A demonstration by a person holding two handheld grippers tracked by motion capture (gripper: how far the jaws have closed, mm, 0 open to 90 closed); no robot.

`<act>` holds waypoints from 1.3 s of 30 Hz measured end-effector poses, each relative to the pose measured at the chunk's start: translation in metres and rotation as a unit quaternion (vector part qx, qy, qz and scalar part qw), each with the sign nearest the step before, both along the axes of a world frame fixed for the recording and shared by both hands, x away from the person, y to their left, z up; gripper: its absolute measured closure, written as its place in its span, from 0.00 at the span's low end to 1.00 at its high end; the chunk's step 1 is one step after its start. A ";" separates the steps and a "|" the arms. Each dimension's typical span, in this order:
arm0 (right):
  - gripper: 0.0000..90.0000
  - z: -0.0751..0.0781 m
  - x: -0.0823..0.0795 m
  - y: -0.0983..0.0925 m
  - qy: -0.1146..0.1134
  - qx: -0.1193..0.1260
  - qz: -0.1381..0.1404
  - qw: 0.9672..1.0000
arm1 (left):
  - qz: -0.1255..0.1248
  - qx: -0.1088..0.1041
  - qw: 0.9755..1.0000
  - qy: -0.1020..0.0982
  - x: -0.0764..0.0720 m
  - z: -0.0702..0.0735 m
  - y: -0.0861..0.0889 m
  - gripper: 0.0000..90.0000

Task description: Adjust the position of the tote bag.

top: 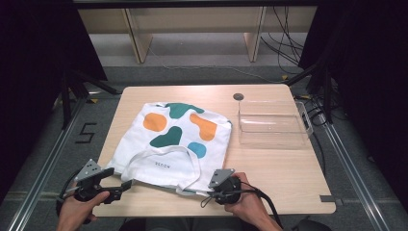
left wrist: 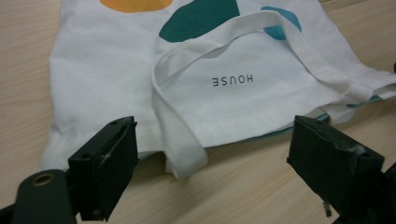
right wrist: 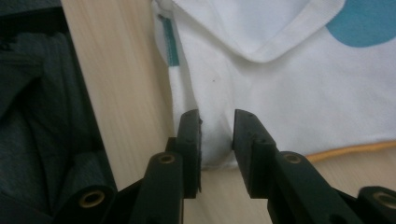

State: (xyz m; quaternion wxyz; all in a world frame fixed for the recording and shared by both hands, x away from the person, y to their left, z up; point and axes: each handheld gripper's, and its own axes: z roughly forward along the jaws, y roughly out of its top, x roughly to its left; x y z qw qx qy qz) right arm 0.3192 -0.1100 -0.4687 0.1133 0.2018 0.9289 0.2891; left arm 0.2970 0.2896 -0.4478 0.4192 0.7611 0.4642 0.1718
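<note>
A white tote bag (top: 173,139) with orange, green and blue patches lies flat on the wooden table (top: 279,178), its handle strap (top: 163,153) looped across it. My left gripper (top: 124,186) sits at the bag's near left corner, open wide. In the left gripper view its jaws (left wrist: 212,140) frame the strap end (left wrist: 182,154) and the bag's hem (left wrist: 107,70) without touching them. My right gripper (top: 208,191) is at the bag's near right corner. In the right gripper view its jaws (right wrist: 217,116) stand narrow with the bag's edge (right wrist: 289,93) between them and a gap still showing.
A clear plastic box (top: 272,139) stands at the right of the table beyond the bag. A round cable hole (top: 238,96) sits near the far edge. Dark cloth (right wrist: 37,116) shows past the table's near edge. Metal frame rails run along both sides.
</note>
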 end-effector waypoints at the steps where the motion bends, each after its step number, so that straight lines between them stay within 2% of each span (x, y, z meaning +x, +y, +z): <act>1: 0.83 0.000 0.001 -0.004 -0.009 -0.001 -0.003 1.000 | -0.003 0.001 1.000 0.000 0.000 0.000 0.000 0.17; 6: 0.87 0.003 0.011 -0.022 -0.014 0.004 -0.022 1.000 | -0.003 0.005 1.000 0.004 0.002 -0.002 0.004 0.17; 9: 0.88 0.004 0.018 -0.030 -0.019 0.002 -0.023 1.000 | 0.004 0.017 1.000 0.009 0.004 -0.003 0.008 0.17; 10: 0.89 0.005 0.020 -0.032 -0.018 0.002 -0.019 1.000 | -0.007 0.040 0.999 0.014 0.005 -0.003 0.013 0.17; 11: 0.89 0.005 0.021 -0.034 -0.017 0.002 -0.022 1.000 | 0.004 0.026 1.000 0.011 0.005 -0.005 0.012 0.17; 12: 0.89 0.006 0.023 -0.036 -0.017 0.002 -0.020 1.000 | -0.005 0.053 0.998 0.019 0.005 -0.004 0.015 0.17; 13: 0.90 0.005 0.025 -0.038 -0.020 0.006 -0.021 1.000 | -0.006 0.052 0.998 0.018 0.006 -0.006 0.016 0.17; 14: 0.90 0.005 0.027 -0.040 -0.024 0.005 -0.018 1.000 | -0.013 0.065 0.998 0.018 0.007 -0.007 0.018 0.17; 16: 0.90 0.005 0.030 -0.042 -0.020 0.003 -0.019 1.000 | -0.019 0.072 0.997 0.028 0.008 -0.008 0.019 0.17; 17: 0.90 0.005 0.031 -0.043 -0.023 0.003 -0.022 0.999 | -0.011 0.058 0.998 0.022 0.007 -0.011 0.016 0.17; 18: 0.90 0.005 0.032 -0.045 -0.021 0.000 -0.024 0.999 | -0.015 0.058 0.998 0.025 0.007 -0.012 0.016 0.17; 19: 0.90 0.005 0.034 -0.046 -0.024 0.004 -0.024 0.999 | -0.022 0.071 0.997 0.034 0.008 -0.011 0.016 0.18; 20: 0.91 0.005 0.035 -0.047 -0.023 0.004 -0.028 0.999 | -0.021 0.069 0.997 0.029 0.008 -0.014 0.015 0.18; 21: 0.91 0.004 0.036 -0.048 -0.023 0.006 -0.029 0.999 | -0.021 0.084 0.996 0.038 0.008 -0.013 0.016 0.18; 23: 0.91 0.005 0.038 -0.052 -0.017 0.005 -0.033 0.999 | -0.026 0.099 0.994 0.045 0.009 -0.017 0.016 0.20; 24: 0.91 0.004 0.040 -0.053 -0.022 0.007 -0.035 0.999 | -0.034 0.114 0.992 0.053 0.010 -0.018 0.018 0.20; 26: 0.91 0.004 0.044 -0.057 -0.020 0.009 -0.043 0.999 | -0.028 0.119 0.990 0.064 0.011 -0.022 0.018 0.21; 31: 0.91 0.003 0.050 -0.064 -0.019 0.009 -0.051 0.998 | -0.034 0.124 0.989 0.067 0.016 -0.027 0.018 0.23; 33: 0.91 0.003 0.052 -0.066 -0.022 0.010 -0.056 0.998 | -0.044 0.130 0.988 0.071 0.017 -0.030 0.016 0.25; 34: 0.90 0.003 0.054 -0.067 -0.023 0.011 -0.053 0.998 | -0.042 0.122 0.989 0.077 0.017 -0.032 0.013 0.25; 36: 0.90 0.003 0.053 -0.067 -0.014 0.013 -0.065 0.998 | -0.054 0.132 0.987 0.080 0.017 -0.033 0.011 0.25; 37: 0.90 0.003 0.054 -0.067 -0.017 0.013 -0.061 0.998 | -0.055 0.132 0.987 0.080 0.017 -0.035 0.009 0.25; 39: 0.90 0.003 0.054 -0.067 -0.017 0.014 -0.060 0.998 | -0.057 0.147 0.984 0.083 0.019 -0.037 0.008 0.25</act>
